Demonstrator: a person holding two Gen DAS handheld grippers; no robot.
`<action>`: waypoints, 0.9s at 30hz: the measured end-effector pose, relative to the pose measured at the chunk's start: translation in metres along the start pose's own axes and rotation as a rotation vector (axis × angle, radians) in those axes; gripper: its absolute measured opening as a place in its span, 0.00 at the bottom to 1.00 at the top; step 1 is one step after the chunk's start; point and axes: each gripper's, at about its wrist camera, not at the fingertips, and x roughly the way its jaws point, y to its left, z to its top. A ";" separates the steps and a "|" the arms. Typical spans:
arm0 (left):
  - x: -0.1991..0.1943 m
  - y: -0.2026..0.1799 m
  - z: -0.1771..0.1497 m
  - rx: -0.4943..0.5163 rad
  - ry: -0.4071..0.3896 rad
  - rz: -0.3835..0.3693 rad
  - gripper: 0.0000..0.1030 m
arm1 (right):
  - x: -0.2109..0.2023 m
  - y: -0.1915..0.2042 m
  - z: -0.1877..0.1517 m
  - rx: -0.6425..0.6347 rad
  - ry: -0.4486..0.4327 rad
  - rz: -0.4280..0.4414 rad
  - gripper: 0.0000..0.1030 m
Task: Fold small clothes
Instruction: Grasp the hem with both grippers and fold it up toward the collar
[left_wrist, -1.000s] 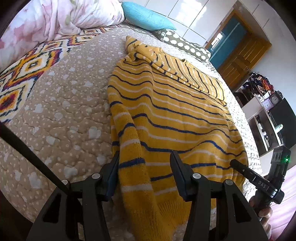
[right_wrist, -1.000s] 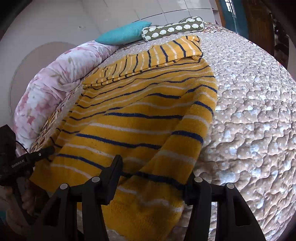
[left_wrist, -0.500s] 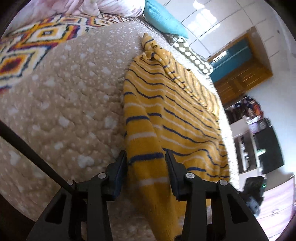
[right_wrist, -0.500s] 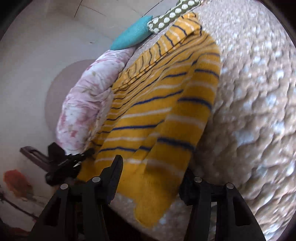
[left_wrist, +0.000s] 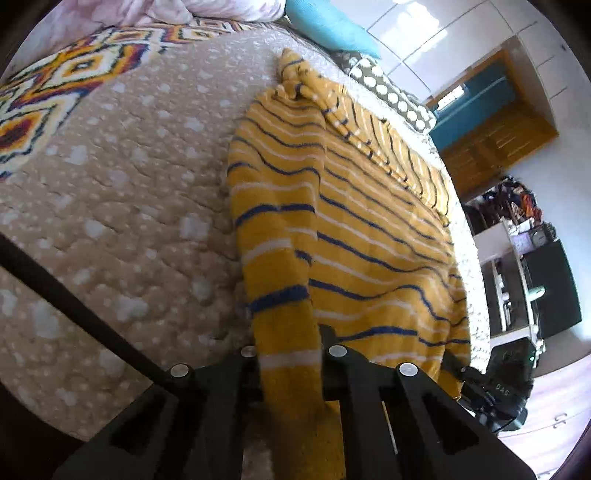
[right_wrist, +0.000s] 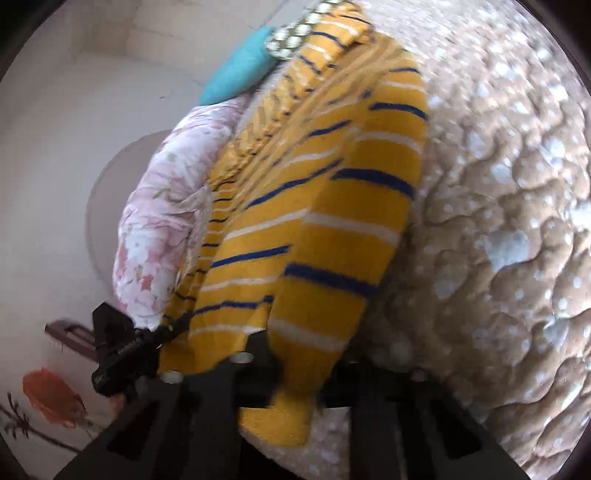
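Here, fuzzy striped knit sweater (left_wrist: 354, 236) on bumpy quilted bedspread (left_wrist: 129, 206)

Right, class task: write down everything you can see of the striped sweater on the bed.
The sweater is a fuzzy mustard-yellow knit with thin navy and white stripes. It lies lengthwise on the quilt, its far end bunched and folded near the pillows. Its near hem corners are gathered up, one between the fingers of the left gripper, one in the right gripper. The raised edges form ridges; the middle sags.
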 end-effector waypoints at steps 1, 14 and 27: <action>-0.006 -0.002 0.000 0.008 -0.014 -0.006 0.06 | -0.003 0.004 -0.001 -0.014 0.002 -0.019 0.12; -0.091 -0.019 -0.070 0.177 -0.048 0.009 0.06 | -0.077 0.037 -0.089 -0.283 0.145 -0.094 0.10; -0.089 -0.050 0.028 0.199 -0.218 0.020 0.07 | -0.079 0.100 -0.007 -0.443 0.008 -0.113 0.10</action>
